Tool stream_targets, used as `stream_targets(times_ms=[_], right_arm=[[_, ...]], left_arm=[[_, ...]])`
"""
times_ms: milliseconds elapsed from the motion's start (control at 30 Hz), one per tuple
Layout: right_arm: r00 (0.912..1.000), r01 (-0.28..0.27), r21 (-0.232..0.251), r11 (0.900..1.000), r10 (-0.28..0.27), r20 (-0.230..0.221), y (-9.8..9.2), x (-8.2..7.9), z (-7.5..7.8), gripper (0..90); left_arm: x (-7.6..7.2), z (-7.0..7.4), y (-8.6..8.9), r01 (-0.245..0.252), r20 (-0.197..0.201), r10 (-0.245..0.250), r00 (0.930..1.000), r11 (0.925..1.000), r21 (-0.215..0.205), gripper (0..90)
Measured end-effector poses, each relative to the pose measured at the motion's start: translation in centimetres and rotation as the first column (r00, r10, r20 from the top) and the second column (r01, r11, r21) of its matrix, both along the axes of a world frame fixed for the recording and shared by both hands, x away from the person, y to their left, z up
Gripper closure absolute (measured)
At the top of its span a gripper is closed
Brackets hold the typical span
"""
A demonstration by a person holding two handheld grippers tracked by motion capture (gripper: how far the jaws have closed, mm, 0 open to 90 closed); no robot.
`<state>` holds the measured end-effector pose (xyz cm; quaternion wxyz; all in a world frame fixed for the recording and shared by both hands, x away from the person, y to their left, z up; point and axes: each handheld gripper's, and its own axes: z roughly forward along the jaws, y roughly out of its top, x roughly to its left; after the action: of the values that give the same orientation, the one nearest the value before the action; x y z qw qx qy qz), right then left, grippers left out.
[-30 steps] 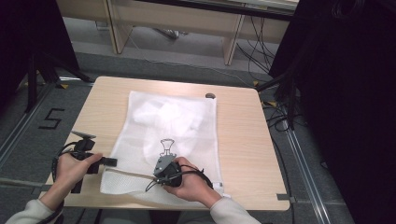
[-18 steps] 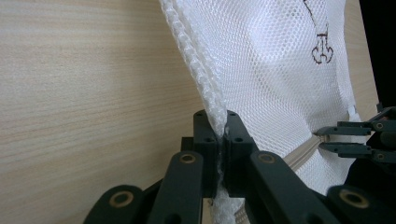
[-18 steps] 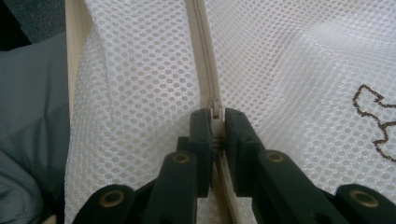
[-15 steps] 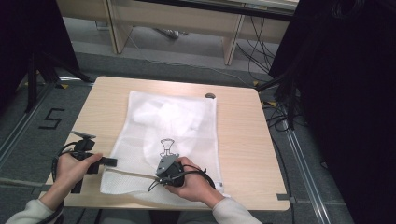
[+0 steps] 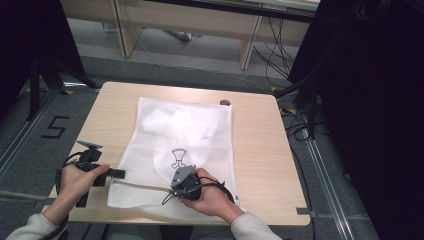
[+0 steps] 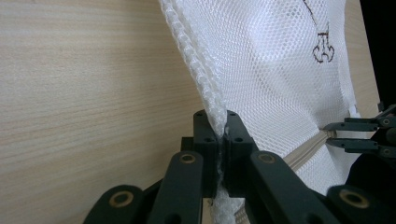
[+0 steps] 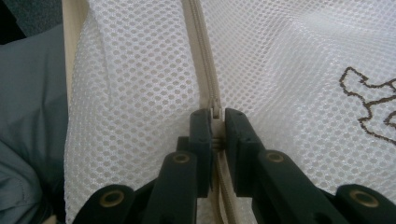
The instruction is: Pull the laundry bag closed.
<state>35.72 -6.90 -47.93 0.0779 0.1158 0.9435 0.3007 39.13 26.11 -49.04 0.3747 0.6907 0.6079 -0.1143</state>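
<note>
Your left gripper (image 6: 218, 135) pinches the mesh bag's (image 5: 185, 135) ribbed edge; your right gripper (image 7: 217, 123) clamps the zipper pull (image 7: 216, 112), mostly hidden between its jaws at 6 o'clock.

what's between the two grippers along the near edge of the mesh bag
In the high view, a taut stretch of the mesh bag's beige zipper runs from left gripper to right gripper.

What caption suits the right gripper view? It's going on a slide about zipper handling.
Right gripper shut on the beige zipper's slider, on a white mesh laundry bag printed with a brown outline figure.
</note>
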Motion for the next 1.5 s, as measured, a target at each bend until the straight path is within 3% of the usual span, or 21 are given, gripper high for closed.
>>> stream_targets(times_ms=[33,233,367,833,933,967,1033,1200,1500], right_arm=[[0.9997,-0.018,-0.003,1.0,0.018,0.017,0.0,0.1,0.0,82.6],[0.9998,0.018,-0.004,1.0,-0.018,-0.001,-0.6,-0.1,0.0,82.7],[0.9999,-0.008,-0.005,1.0,0.008,0.015,-0.7,0.1,0.1,82.7],[0.9999,0.011,-0.002,1.0,-0.011,0.008,-1.4,-0.1,0.2,82.7],[0.9996,0.024,-0.002,1.0,-0.024,-0.011,-1.4,-0.3,0.2,82.6],[0.9985,0.034,-0.012,0.999,-0.035,-0.043,-1.4,-0.4,0.2,82.6],[0.9997,0.023,-0.007,1.0,-0.023,-0.007,-1.4,-0.2,0.2,82.6],[1.0,0.002,-0.003,1.0,-0.002,0.01,-1.7,0.0,0.2,82.7],[0.9997,0.019,-0.004,1.0,-0.02,-0.015,-1.8,-0.2,0.3,82.6]], left_arm=[[0.0,0.0,0.0,-0.003,-0.001,0.003,1.0,1.0,0.0,85.6],[0.0,0.0,0.0,-0.01,-0.007,0.01,0.9999,1.0,0.0,85.6],[0.0,0.0,0.0,-0.003,0.0,0.003,1.0,1.0,0.002,85.7],[0.0,0.0,0.0,-0.005,-0.001,0.005,1.0,1.0,0.003,85.6],[0.0,0.0,0.0,-0.004,-0.002,0.004,1.0,1.0,0.005,85.6],[0.0,0.0,0.0,-0.004,-0.002,0.004,1.0,1.0,0.003,85.6],[0.0,0.0,0.0,-0.003,-0.002,0.003,1.0,1.0,0.005,85.6],[0.0,0.0,0.0,0.001,-0.002,-0.001,1.0,1.0,0.006,85.6],[0.0,-0.1,0.0,0.002,-0.003,-0.002,1.0,1.0,0.007,85.6]])
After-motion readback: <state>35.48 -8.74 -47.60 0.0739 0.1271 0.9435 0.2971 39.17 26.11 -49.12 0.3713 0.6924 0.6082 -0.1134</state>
